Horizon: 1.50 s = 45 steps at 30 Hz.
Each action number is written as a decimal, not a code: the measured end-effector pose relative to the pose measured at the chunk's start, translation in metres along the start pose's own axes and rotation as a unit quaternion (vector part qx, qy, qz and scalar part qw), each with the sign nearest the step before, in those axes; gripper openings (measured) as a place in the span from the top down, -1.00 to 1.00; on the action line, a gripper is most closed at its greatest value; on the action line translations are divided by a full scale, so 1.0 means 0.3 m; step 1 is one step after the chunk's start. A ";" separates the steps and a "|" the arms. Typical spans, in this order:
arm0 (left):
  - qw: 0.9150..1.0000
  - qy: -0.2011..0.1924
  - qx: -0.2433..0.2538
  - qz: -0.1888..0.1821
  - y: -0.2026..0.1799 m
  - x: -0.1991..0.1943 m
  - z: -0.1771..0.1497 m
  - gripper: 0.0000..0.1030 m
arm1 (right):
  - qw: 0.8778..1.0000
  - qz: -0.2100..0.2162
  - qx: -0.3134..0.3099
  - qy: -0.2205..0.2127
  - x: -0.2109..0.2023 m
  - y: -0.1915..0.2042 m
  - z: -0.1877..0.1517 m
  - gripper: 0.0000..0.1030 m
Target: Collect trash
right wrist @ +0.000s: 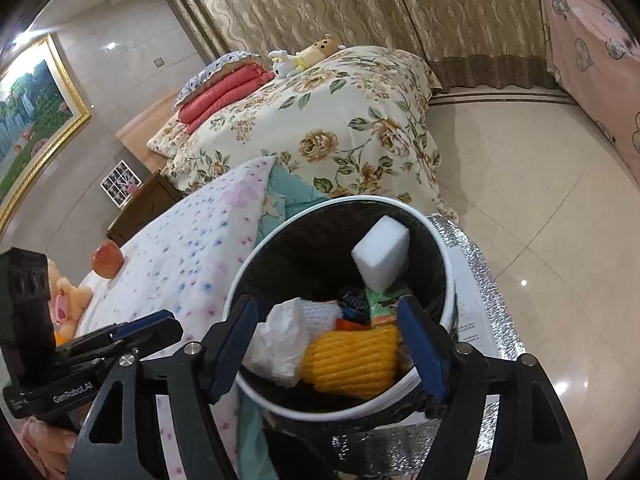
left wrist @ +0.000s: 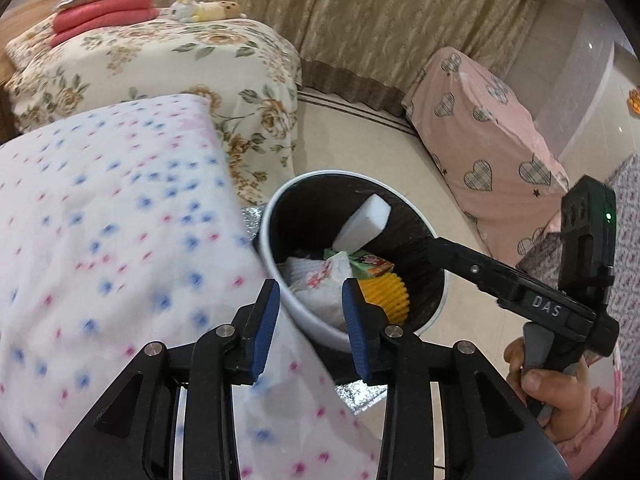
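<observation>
A round trash bin with a white rim and a black liner stands beside the bed. It holds a white foam block, a yellow foam net, crumpled white tissue and a green packet. My left gripper hovers at the bin's near-left rim, open, with nothing in it. My right gripper hangs over the bin's mouth, wide open and empty, above the tissue and the net.
A white quilt with blue and pink dots lies against the bin's left side, with an apple and a plush toy on it. A silver foil mat lies under the bin. A floral bed and pink heart-print furniture stand beyond the tiled floor.
</observation>
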<state>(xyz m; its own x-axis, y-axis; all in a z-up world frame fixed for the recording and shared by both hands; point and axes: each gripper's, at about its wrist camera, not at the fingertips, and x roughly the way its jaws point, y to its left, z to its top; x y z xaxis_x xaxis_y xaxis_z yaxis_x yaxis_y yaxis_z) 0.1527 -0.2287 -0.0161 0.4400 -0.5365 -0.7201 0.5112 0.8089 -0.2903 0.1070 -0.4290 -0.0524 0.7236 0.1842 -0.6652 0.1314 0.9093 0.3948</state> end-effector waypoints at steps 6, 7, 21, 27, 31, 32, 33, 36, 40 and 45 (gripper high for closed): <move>0.999 -0.028 -0.022 0.015 0.050 -0.102 -0.046 0.22 | 1.000 0.019 0.013 -0.014 -0.036 0.059 -0.029 -0.68; 0.999 -0.034 -0.025 0.019 0.060 -0.122 -0.054 0.21 | 0.999 0.024 0.015 -0.016 -0.042 0.069 -0.035 -0.70; 0.986 -0.111 -0.074 0.098 0.216 -0.387 -0.288 -0.09 | 0.995 0.065 -0.036 -0.059 -0.090 0.333 -0.176 -0.83; 0.976 -0.153 -0.086 0.128 0.264 -0.496 -0.337 -0.18 | 0.992 0.041 -0.087 -0.086 -0.110 0.423 -0.219 -0.84; 0.964 -0.200 -0.073 0.162 0.245 -0.570 -0.358 -0.40 | 0.986 0.031 -0.119 -0.113 -0.133 0.485 -0.213 -0.89; 0.958 -0.213 -0.069 0.178 0.239 -0.581 -0.366 -0.61 | 0.983 0.028 -0.132 -0.126 -0.141 0.503 -0.215 -0.95; 0.953 -0.224 -0.067 0.194 0.235 -0.589 -0.376 -0.87 | 0.979 0.021 -0.149 -0.138 -0.143 0.522 -0.219 -1.00; 0.939 -0.250 -0.068 0.225 0.248 -0.607 -0.407 -1.00 | 0.976 0.016 -0.166 -0.139 -0.117 0.544 -0.236 -1.00; 0.935 -0.251 -0.069 0.242 0.275 -0.602 -0.424 -1.00 | 0.976 0.029 -0.162 -0.140 -0.092 0.544 -0.268 -1.00; 0.933 -0.250 -0.063 0.249 0.277 -0.597 -0.436 -1.00 | 0.971 0.032 -0.177 -0.155 -0.109 0.568 -0.291 -1.00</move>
<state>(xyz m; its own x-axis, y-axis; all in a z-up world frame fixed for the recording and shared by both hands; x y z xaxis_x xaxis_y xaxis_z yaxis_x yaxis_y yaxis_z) 0.0198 -0.0340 0.0063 0.9060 -0.1055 -0.4098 0.0739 0.9930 -0.0923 0.0465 -0.2476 -0.0187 0.8990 0.1740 -0.4020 -0.1224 0.9809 0.1510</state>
